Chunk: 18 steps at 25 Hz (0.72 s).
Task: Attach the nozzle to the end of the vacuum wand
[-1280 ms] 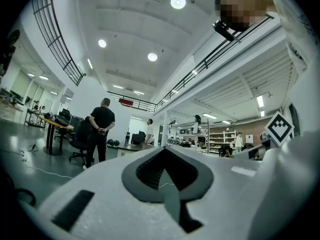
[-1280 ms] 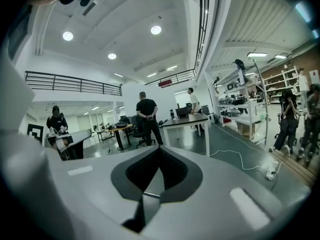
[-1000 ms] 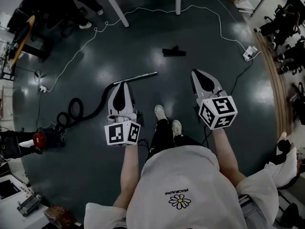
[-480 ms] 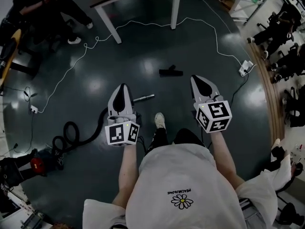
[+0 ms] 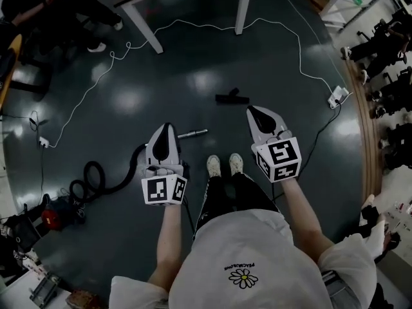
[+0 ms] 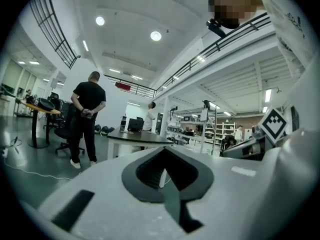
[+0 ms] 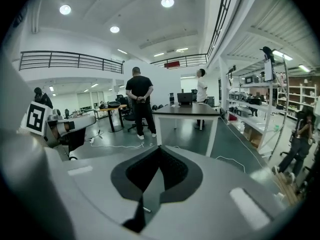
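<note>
Both tools are pinched fully together and carry nothing. The left gripper (image 5: pixel 168 127) and right gripper (image 5: pixel 252 109) point ahead over the dark floor (image 5: pixel 193 76). The black nozzle (image 5: pixel 232 97) lies on the floor at 11 o'clock of the right gripper's tip, apart from it. It sits lower in the head view than a second ago. The vacuum wand (image 5: pixel 193 133) shows only its metal end, at 3 o'clock of the left gripper; more of it showed earlier. Its hose (image 5: pixel 96 176) trails toward 8 o'clock. The shoes (image 5: pixel 224 165) now stand side by side.
</note>
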Each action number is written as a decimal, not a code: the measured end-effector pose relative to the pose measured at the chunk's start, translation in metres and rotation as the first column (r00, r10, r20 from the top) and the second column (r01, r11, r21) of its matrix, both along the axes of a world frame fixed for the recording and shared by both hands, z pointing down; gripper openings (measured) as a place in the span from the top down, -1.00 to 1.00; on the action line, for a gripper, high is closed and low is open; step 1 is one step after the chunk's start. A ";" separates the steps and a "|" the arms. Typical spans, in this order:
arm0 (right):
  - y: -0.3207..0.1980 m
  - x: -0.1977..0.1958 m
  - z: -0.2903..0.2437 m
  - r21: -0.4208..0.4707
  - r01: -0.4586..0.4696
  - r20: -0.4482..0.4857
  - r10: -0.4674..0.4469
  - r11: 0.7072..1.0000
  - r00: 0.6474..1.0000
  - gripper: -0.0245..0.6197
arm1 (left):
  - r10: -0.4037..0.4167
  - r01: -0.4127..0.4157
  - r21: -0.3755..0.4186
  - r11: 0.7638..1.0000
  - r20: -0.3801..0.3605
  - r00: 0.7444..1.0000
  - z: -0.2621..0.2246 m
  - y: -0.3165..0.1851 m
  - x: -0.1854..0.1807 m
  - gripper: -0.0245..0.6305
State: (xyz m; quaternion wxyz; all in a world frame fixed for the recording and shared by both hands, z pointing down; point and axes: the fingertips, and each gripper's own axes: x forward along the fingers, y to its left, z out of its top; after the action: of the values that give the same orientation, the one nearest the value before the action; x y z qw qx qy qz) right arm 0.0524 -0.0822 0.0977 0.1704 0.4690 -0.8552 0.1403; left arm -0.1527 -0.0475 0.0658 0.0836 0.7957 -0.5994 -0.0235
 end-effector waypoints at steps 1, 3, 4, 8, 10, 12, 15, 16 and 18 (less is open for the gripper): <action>-0.007 0.000 0.011 -0.013 0.014 -0.006 -0.014 1.000 1.000 0.91 | 0.011 -0.011 -0.005 1.000 0.020 1.000 0.011 -0.006 0.002 0.92; -0.023 0.001 0.040 -0.029 0.042 -0.018 -0.043 0.999 0.999 0.91 | 0.059 -0.059 -0.008 0.998 0.058 0.997 0.045 -0.017 0.007 0.76; -0.031 0.001 0.060 -0.031 0.056 -0.024 -0.056 0.998 0.998 0.91 | 0.101 -0.100 -0.014 0.995 0.077 0.992 0.069 -0.022 0.010 0.52; -0.054 0.001 0.183 -0.022 0.120 -0.049 -0.121 0.993 0.991 0.91 | 0.216 -0.211 -0.059 0.976 0.121 0.969 0.220 -0.038 0.007 0.36; -0.065 0.002 0.274 -0.038 0.146 -0.067 -0.148 0.989 0.987 0.77 | 0.207 -0.201 -0.065 0.977 0.106 0.973 0.310 -0.045 -0.004 0.36; -0.078 0.004 0.371 -0.050 0.134 -0.078 -0.138 0.990 0.987 0.75 | 0.187 -0.182 -0.056 0.982 0.097 0.978 0.401 -0.055 -0.016 0.36; -0.095 0.005 0.513 -0.049 0.126 -0.122 -0.131 0.991 0.984 0.69 | 0.194 -0.191 -0.037 0.981 0.114 0.974 0.522 -0.071 -0.026 0.33; -0.101 0.005 0.556 -0.052 0.137 -0.141 -0.143 0.989 0.980 0.61 | 0.203 -0.201 -0.024 0.979 0.126 0.971 0.556 -0.078 -0.025 0.31; -0.114 0.005 0.633 -0.056 0.159 -0.180 -0.167 0.986 0.969 0.47 | 0.222 -0.228 0.017 0.974 0.161 0.962 0.609 -0.094 -0.019 0.19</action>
State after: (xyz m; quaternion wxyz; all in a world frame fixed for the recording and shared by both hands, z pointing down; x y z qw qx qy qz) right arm 0.0572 -0.1965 0.7307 0.2695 0.4045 -0.8682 0.0994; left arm -0.1720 -0.1416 0.6750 0.0239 0.8594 -0.5093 0.0386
